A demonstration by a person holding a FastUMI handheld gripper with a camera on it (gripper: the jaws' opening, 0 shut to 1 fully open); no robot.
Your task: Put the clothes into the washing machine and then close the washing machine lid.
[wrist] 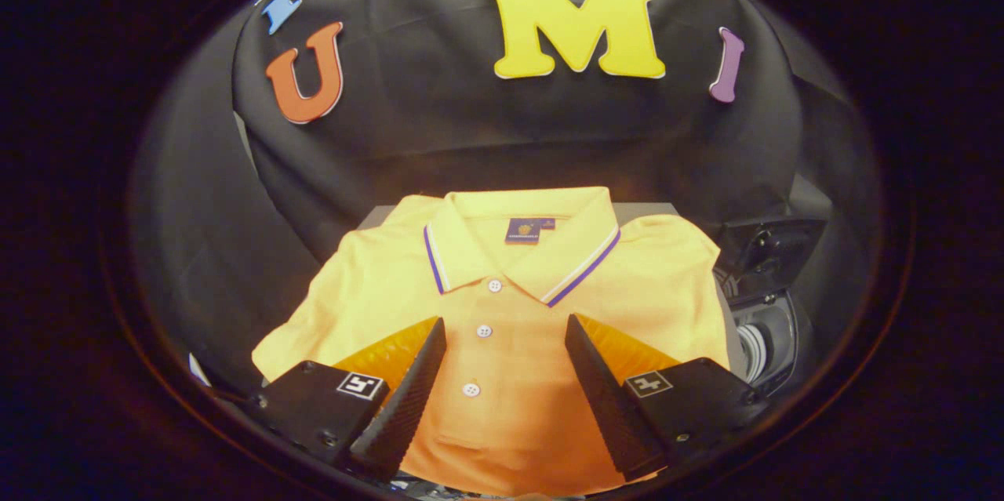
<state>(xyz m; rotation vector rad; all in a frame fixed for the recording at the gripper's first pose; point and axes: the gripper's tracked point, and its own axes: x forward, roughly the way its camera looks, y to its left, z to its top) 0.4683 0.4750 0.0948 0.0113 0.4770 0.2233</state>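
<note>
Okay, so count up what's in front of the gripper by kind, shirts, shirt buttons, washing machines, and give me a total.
Yellow polo shirt: 1
White buttons showing on it: 3
Washing machine, beside the shirt: 1
Open gripper over the shirt: 1
Total: 6

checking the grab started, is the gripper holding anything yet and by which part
Nothing is held. The gripper is open, its fingers spread apart over the button strip of the yellow shirt.

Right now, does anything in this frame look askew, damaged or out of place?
Nothing stands out. The yellow polo shirt lies folded and flat, collar neat, buttons done up. The tool is open above it, its fingers spread either side of the button placket, not gripping. The washing machine sits beside the shirt, partly visible.
</note>
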